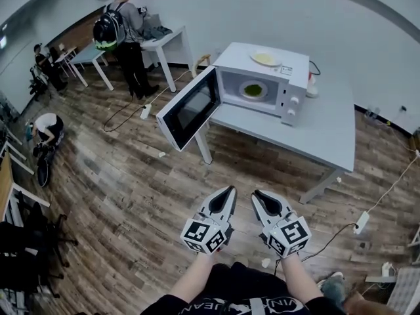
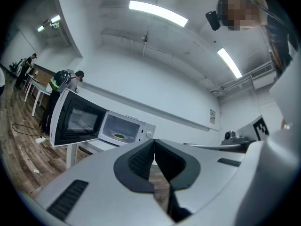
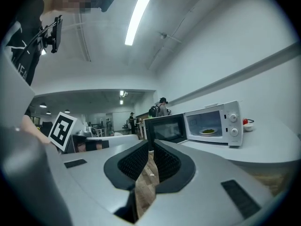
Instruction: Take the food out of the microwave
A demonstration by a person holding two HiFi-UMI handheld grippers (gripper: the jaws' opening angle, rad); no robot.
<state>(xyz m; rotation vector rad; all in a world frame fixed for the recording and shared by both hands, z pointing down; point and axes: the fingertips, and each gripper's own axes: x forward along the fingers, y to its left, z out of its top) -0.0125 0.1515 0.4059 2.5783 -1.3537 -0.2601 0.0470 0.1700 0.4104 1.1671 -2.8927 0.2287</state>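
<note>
I see a grey counter (image 1: 328,133) on the wood floor (image 1: 125,189), with a small bowl (image 1: 312,89) near its back edge. Far left, a person with a backpack (image 1: 123,35) stands at a white desk (image 1: 164,41). Another person (image 1: 47,126) crouches nearby. A power strip (image 1: 361,223) lies at the right.

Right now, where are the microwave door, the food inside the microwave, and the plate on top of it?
Microwave door (image 1: 189,109): head view, on the dark window of the open door.
Food (image 1: 253,90): head view, on the middle of the green patch inside the cavity.
Top plate (image 1: 254,58): head view, on its left rim.
</note>
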